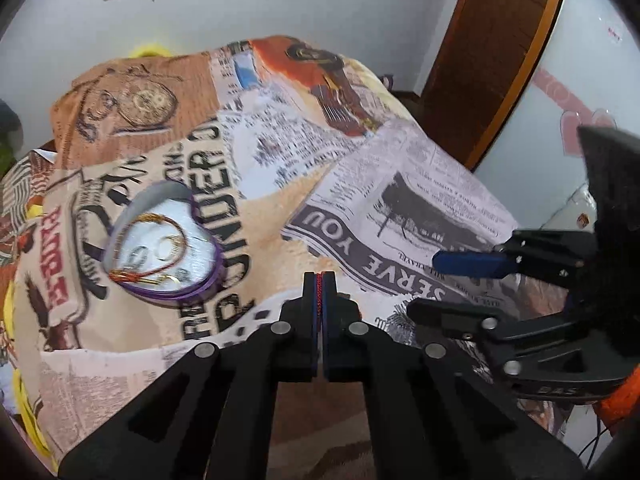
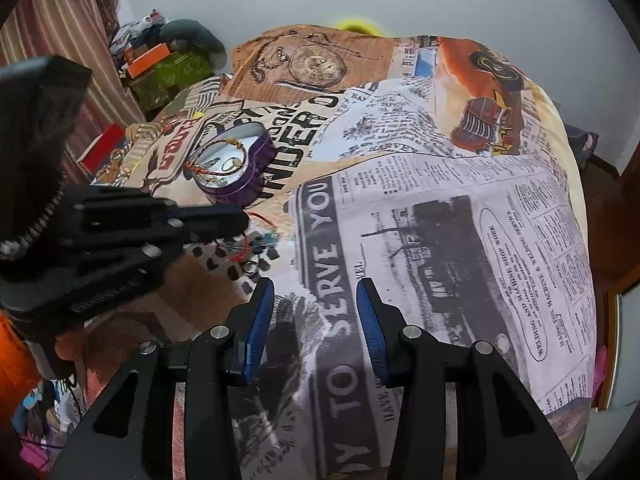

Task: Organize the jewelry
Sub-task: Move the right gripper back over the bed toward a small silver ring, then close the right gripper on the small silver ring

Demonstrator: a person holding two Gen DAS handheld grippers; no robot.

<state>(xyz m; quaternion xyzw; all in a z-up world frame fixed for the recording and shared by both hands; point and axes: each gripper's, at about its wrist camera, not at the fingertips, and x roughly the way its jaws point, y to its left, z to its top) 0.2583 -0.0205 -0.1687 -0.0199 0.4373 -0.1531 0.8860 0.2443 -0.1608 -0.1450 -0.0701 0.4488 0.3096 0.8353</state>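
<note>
My left gripper [image 1: 319,280] is closed on a thin red cord [image 1: 319,292], pinched between its pads. My right gripper [image 2: 315,308] stands half open, holding nothing, above the newspaper-print cloth [image 2: 440,220]. The purple heart-shaped tin [image 1: 160,240] lies open on the cloth to the left, with a bracelet inside. Small jewelry pieces [image 2: 256,248] lie beside my left gripper.

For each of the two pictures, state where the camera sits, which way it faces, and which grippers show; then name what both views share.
Left wrist: on the left gripper, facing down at the printed cloth; right gripper at right.
Right wrist: on the right gripper, facing down; left gripper at left.
Shared: heart-shaped tin, cloth.
</note>
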